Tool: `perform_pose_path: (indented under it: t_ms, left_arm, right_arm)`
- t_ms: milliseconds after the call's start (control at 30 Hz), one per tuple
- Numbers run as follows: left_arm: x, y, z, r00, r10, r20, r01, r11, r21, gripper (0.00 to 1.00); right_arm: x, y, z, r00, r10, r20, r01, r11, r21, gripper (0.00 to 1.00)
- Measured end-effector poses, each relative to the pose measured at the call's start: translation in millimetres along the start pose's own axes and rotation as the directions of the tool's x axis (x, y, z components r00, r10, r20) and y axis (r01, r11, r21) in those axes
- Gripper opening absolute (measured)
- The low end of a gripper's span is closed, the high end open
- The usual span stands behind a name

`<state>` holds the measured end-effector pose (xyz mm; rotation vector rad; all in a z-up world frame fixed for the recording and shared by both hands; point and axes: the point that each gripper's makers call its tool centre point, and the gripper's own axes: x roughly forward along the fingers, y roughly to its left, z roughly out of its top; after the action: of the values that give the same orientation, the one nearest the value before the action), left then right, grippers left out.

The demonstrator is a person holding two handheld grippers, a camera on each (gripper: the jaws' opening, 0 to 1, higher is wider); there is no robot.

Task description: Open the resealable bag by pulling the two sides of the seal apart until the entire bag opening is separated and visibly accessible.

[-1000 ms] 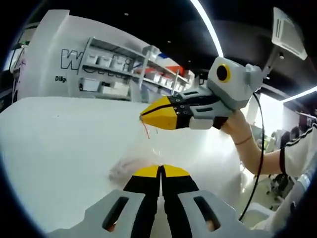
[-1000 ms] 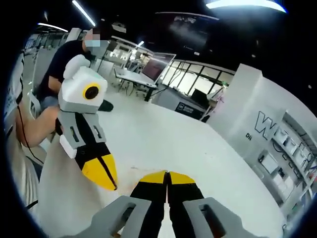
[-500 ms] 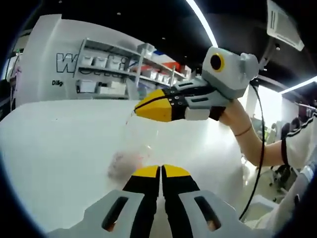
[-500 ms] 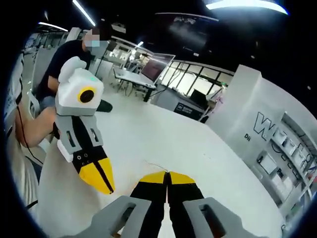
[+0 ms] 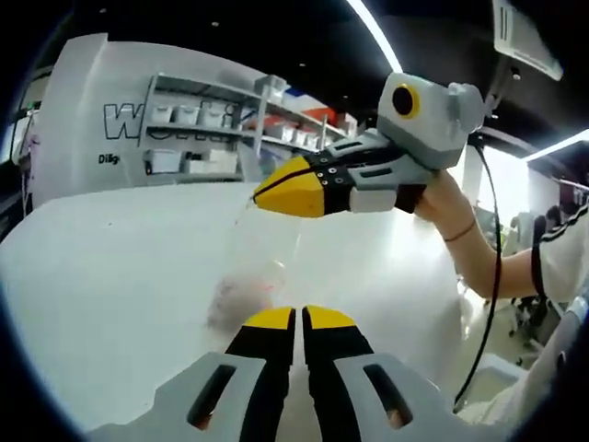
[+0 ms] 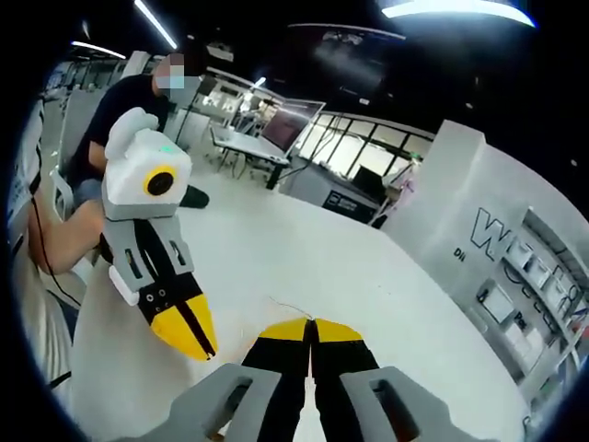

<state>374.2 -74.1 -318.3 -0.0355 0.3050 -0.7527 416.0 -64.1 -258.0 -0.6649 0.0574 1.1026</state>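
Observation:
A clear resealable bag [image 5: 260, 262] with pinkish contents low inside hangs stretched between the two grippers over the white table [image 5: 101, 276]. My left gripper [image 5: 299, 316] is shut on the bag's near edge at the bottom of the left gripper view. My right gripper [image 5: 259, 196] reaches in from the right, its yellow jaws shut on the far edge, above and beyond the left one. In the right gripper view my right gripper [image 6: 311, 324] is shut, and a thin strip of the bag [image 6: 291, 308] shows just past its tips. The left gripper [image 6: 208, 351] points down at the left there.
A forearm [image 5: 465, 244] with a black cable holds the right gripper. White shelving [image 5: 207, 129] stands beyond the table's far edge. A seated person [image 6: 115, 115] is behind the left gripper, with desks and a screen [image 6: 294, 124] further back.
Over the second the right gripper's tip has risen a little away from the left gripper, drawing the bag's top tauter. In the last half second it hardly shifted.

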Motion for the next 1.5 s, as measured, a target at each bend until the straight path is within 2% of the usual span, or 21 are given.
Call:
perform_pose_path:
  t_ms: [533, 733, 1167, 1500]
  left_arm:
    - [1, 13.1, -1.0, 0.998, 0.058, 0.027, -0.059, 0.998, 0.035, 0.13]
    - [0, 24.9, -1.9, 0.993, 0.111, 0.032, -0.113, 0.991, 0.07, 0.21]
    - [0, 40.1, 6.5, 0.983, 0.168, 0.072, -0.176, 0.976, 0.125, 0.37]
    - [3, 48.0, 9.8, 0.981, 0.177, 0.086, -0.186, 0.975, 0.123, 0.39]
  right_arm:
    - [-1, -10, -0.1, 1.0, -0.02, 0.008, 0.02, 1.0, 0.009, 0.0]
    - [0, -16, -0.5, 1.0, -0.028, 0.005, 0.027, 1.0, 0.015, 0.0]
    - [9, -30, -4.1, 0.999, -0.027, 0.021, 0.026, 0.999, 0.045, 0.0]
    - [17, -41, -9.9, 0.999, -0.031, 0.034, 0.028, 0.997, 0.07, 0.0]
